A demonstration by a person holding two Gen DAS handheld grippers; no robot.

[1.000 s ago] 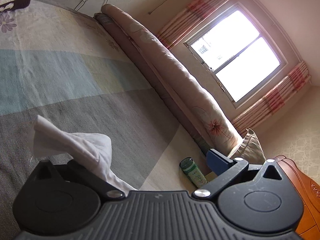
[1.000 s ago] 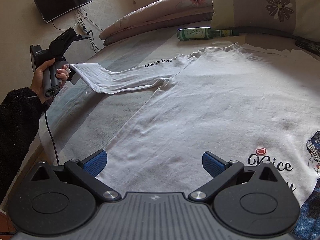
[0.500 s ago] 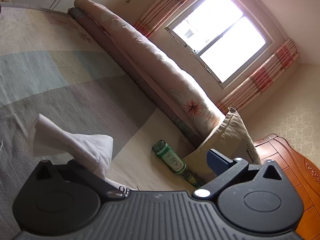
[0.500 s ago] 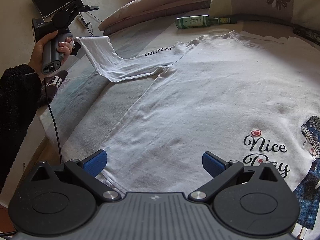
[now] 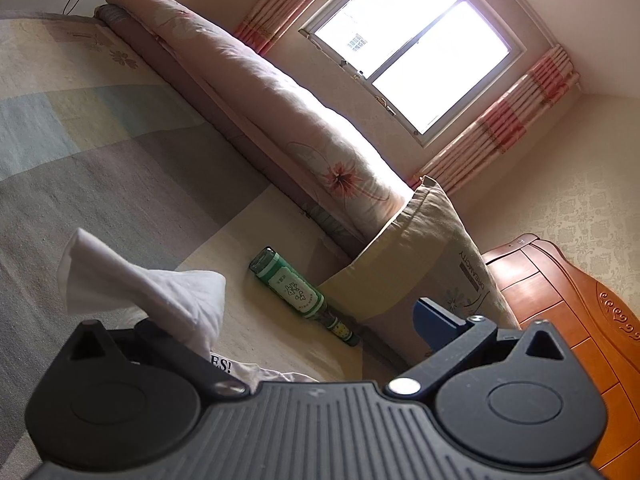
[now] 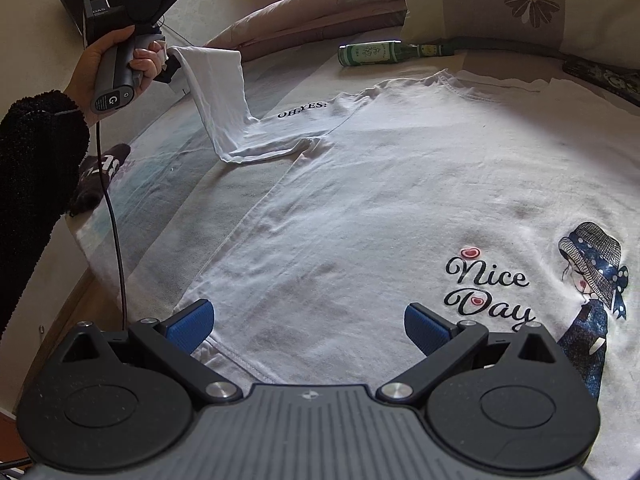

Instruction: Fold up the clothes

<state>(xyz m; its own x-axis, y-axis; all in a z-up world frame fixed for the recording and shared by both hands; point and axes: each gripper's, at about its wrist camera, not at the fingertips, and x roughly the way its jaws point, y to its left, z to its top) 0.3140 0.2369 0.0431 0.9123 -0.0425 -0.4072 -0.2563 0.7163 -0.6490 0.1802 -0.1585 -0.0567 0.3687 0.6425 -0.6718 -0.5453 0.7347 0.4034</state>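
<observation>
Left wrist view: left gripper is tilted up toward the window. White sleeve cuff sticks out past its left finger, whose pad is covered by the cloth; right blue pad sits well apart from it, so I cannot tell from here whether the jaws actually clamp the cloth. Green bottle lies on the bedsheet, neck touching or just beside the pillow. Rolled quilt runs along the far edge; wooden headboard at right.

Right wrist view: right gripper is spread wide, nothing between the blue pads, hovering over the lower hem of the white T-shirt. Shirt lies flat, front up, "Nice Day" print near the right pad. One sleeve is lifted off the bed, its cuff at the left gripper, held by a hand with a black fuzzy cuff. Rest of that sleeve, marked "OH,YES!", lies on the bed. Bottle sits beyond the collar. Dark garment lies at the bed's left edge.
</observation>
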